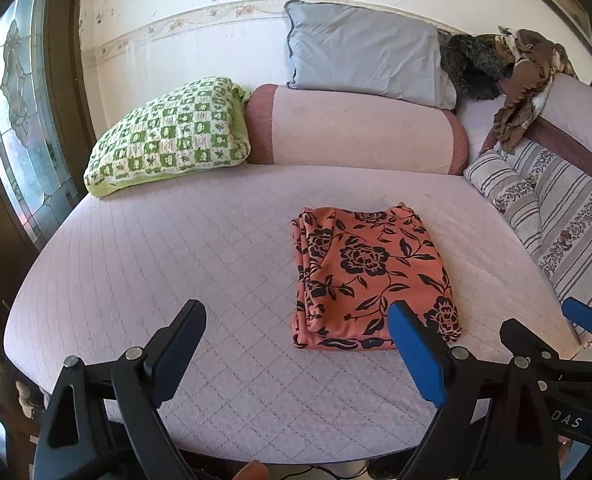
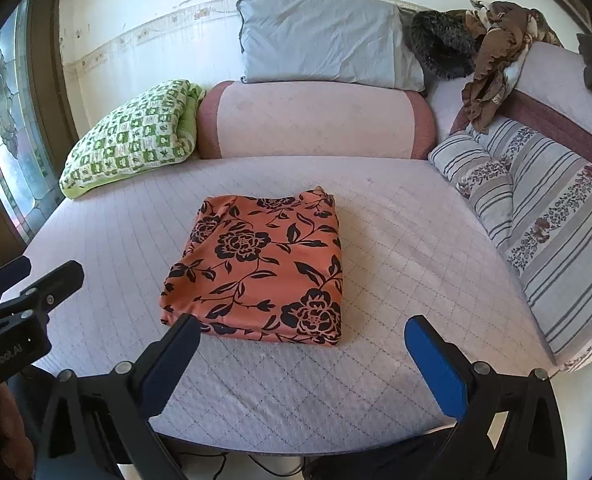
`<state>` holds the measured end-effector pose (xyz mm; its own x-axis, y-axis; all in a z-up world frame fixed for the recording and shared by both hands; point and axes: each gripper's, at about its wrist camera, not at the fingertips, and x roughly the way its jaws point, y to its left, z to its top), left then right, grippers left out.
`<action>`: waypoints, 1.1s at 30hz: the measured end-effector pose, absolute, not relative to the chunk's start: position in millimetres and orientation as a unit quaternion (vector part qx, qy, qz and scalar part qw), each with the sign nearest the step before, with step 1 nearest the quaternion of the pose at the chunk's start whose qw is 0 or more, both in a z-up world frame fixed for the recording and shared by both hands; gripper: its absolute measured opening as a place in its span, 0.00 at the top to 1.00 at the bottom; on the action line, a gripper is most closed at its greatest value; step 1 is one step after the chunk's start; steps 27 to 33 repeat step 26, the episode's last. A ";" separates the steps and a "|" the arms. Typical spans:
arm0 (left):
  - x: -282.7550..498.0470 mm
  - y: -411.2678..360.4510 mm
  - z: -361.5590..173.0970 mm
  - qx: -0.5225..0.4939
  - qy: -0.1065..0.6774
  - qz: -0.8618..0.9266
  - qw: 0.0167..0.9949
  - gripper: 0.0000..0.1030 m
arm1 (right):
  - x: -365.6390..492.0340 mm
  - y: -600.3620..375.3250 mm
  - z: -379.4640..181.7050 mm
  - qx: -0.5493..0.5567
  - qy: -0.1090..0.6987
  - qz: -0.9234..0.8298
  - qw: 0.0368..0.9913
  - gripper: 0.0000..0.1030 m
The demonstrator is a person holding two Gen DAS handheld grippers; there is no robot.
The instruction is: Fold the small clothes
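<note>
An orange cloth with black flowers (image 1: 370, 276) (image 2: 264, 264) lies folded into a neat rectangle on the pale quilted mattress (image 1: 176, 248) (image 2: 396, 264). My left gripper (image 1: 296, 316) hovers open over the near edge of the bed, left of the cloth's near corner, with nothing between its fingers. My right gripper (image 2: 302, 332) is open too, its blue-padded fingers (image 2: 436, 364) straddling the space just in front of the cloth's near edge without touching it. Each gripper shows at the side of the other's view: the right gripper (image 1: 552, 330), the left gripper (image 2: 42, 272).
A green checked pillow (image 1: 168, 136) lies at the back left. A pink bolster (image 1: 356, 128) and a grey-blue pillow (image 1: 364, 52) rest against the wall. Striped floral cushions (image 2: 536, 220) line the right side. Brown clothes (image 2: 492, 56) hang over the headboard. A stained-glass door (image 1: 20, 120) stands at left.
</note>
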<state>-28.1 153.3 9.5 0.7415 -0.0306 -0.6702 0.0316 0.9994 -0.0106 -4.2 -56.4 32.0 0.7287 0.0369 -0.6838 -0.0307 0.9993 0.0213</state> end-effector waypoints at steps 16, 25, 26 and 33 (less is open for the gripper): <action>-22.6 154.0 6.7 -0.006 0.369 -0.017 0.929 0.11 | -3.6 -53.8 35.1 -0.003 0.363 0.021 0.932 0.00; -22.5 146.2 6.8 0.004 0.368 -0.037 0.929 0.04 | -2.7 -54.9 32.0 -0.001 0.365 0.021 0.931 0.00; -22.5 145.8 7.4 0.003 0.368 -0.038 0.929 0.04 | -2.7 -55.0 32.0 -0.001 0.365 0.020 0.931 0.00; -22.5 145.8 7.4 0.003 0.368 -0.038 0.929 0.04 | -2.7 -55.0 32.0 -0.001 0.365 0.020 0.931 0.00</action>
